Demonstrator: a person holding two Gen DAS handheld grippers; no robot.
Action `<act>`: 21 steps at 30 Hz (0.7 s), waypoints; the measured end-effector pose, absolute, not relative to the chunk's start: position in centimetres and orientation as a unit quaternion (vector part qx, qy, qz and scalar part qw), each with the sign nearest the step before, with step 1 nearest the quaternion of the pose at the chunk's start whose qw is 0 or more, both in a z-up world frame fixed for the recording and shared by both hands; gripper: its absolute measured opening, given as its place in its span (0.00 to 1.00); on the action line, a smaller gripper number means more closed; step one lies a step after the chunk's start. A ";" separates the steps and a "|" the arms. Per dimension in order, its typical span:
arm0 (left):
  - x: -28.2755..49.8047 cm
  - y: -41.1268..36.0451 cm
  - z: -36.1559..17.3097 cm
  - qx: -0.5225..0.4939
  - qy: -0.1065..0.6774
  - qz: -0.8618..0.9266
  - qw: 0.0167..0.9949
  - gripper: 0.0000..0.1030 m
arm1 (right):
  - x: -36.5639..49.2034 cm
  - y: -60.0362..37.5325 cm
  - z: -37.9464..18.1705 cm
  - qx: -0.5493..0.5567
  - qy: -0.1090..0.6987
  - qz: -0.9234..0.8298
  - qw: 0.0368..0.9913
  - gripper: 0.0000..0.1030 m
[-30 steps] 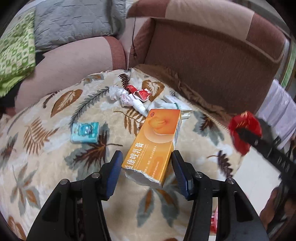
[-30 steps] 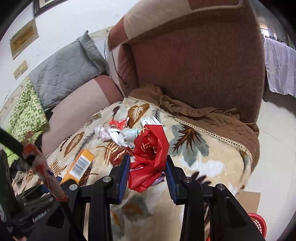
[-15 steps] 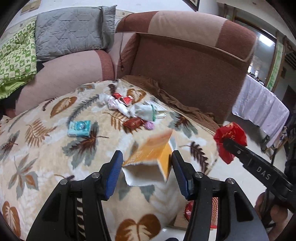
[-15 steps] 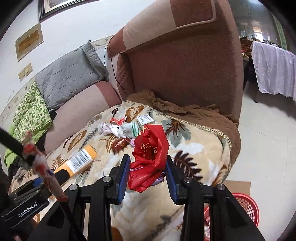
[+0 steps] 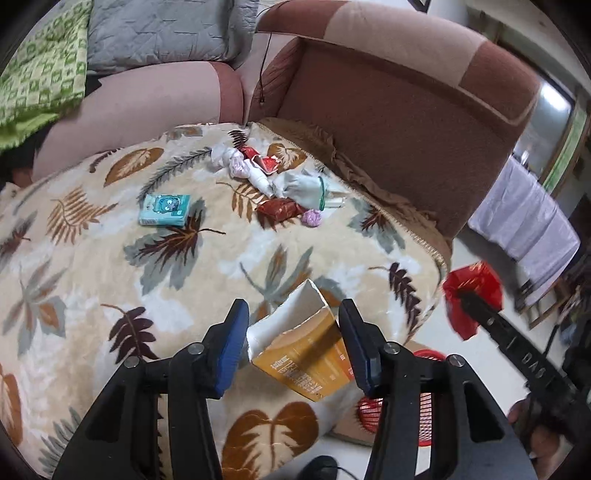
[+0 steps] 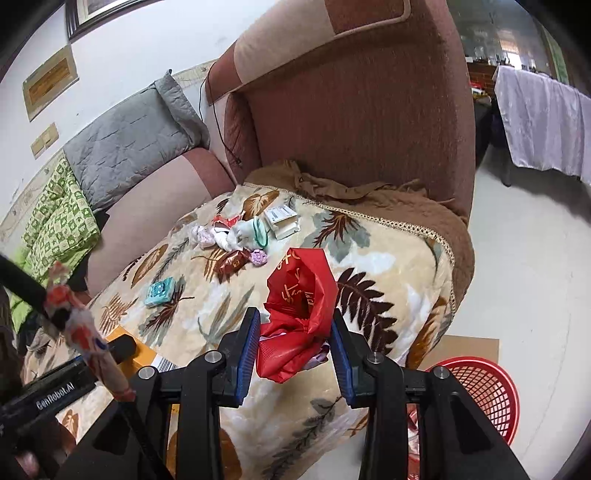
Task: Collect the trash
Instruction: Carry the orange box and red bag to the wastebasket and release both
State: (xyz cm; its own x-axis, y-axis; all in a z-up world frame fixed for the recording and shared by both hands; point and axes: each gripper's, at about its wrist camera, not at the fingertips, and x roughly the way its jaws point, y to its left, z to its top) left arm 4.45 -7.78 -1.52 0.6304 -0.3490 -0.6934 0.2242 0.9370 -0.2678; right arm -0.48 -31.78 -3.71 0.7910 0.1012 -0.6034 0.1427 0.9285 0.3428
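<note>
My left gripper [image 5: 293,345] is shut on a torn orange box [image 5: 304,360] and holds it above the front edge of the leaf-patterned blanket [image 5: 110,266]. My right gripper [image 6: 295,347] is shut on a crumpled red bag [image 6: 299,295]; the bag also shows at the right of the left wrist view [image 5: 471,295]. A red mesh basket [image 6: 480,391] stands on the floor below and right; it shows in the left wrist view [image 5: 421,406] under the box. More trash lies on the blanket: a teal tissue pack [image 5: 164,209], a dark red wrapper [image 5: 280,208], and a heap of wrappers and tissues [image 5: 258,168].
A brown sofa armrest [image 5: 388,110] rises behind the blanket. A grey cushion [image 5: 159,33] and a green checked cloth [image 5: 40,74] lie at the back left. A flat cardboard sheet [image 6: 469,345] lies under the basket. A white box [image 6: 282,219] sits by the heap.
Both grippers have pulled back from the trash heap towards the blanket's front edge, lifting the orange box and the red bag. The red basket has come into view below.
</note>
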 end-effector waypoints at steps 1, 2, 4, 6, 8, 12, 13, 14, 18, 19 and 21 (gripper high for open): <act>4.2 -7.8 -1.2 -0.076 0.392 -0.160 0.903 0.48 | -0.5 -31.7 -3.6 0.188 0.322 -0.008 0.928 0.39; 4.0 -7.9 -1.1 -0.073 0.388 -0.161 0.905 0.48 | -0.7 -31.6 -3.6 0.185 0.321 -0.006 0.929 0.39; 3.5 -8.4 -0.8 -0.068 0.378 -0.176 0.906 0.48 | -1.1 -31.5 -3.3 0.179 0.318 -0.008 0.931 0.39; 3.2 -8.9 -0.5 -0.062 0.374 -0.188 0.906 0.48 | -1.6 -31.7 -3.0 0.182 0.315 -0.014 0.931 0.39; 2.8 -9.7 -0.5 -0.056 0.374 -0.202 0.904 0.48 | -2.5 -32.3 -3.1 0.190 0.316 -0.031 0.929 0.39; 2.5 -12.0 -0.7 -0.056 0.384 -0.251 0.887 0.48 | -4.7 -34.0 -3.8 0.205 0.328 -0.080 0.919 0.39; 2.5 -12.6 -0.8 -0.058 0.387 -0.262 0.882 0.48 | -5.4 -35.0 -4.0 0.216 0.330 -0.097 0.914 0.39; 2.6 -13.8 -1.0 -0.060 0.394 -0.281 0.873 0.48 | -6.0 -36.2 -4.3 0.229 0.333 -0.115 0.908 0.39; 2.7 -17.9 -1.3 -0.043 0.404 -0.316 0.857 0.48 | -7.6 -40.0 -5.4 0.275 0.340 -0.165 0.884 0.39; 2.5 -18.9 -1.5 -0.034 0.404 -0.321 0.856 0.48 | -7.9 -40.8 -5.7 0.285 0.342 -0.172 0.879 0.39; 2.2 -21.3 -2.0 -0.013 0.405 -0.334 0.851 0.48 | -8.1 -41.6 -6.0 0.286 0.346 -0.185 0.874 0.39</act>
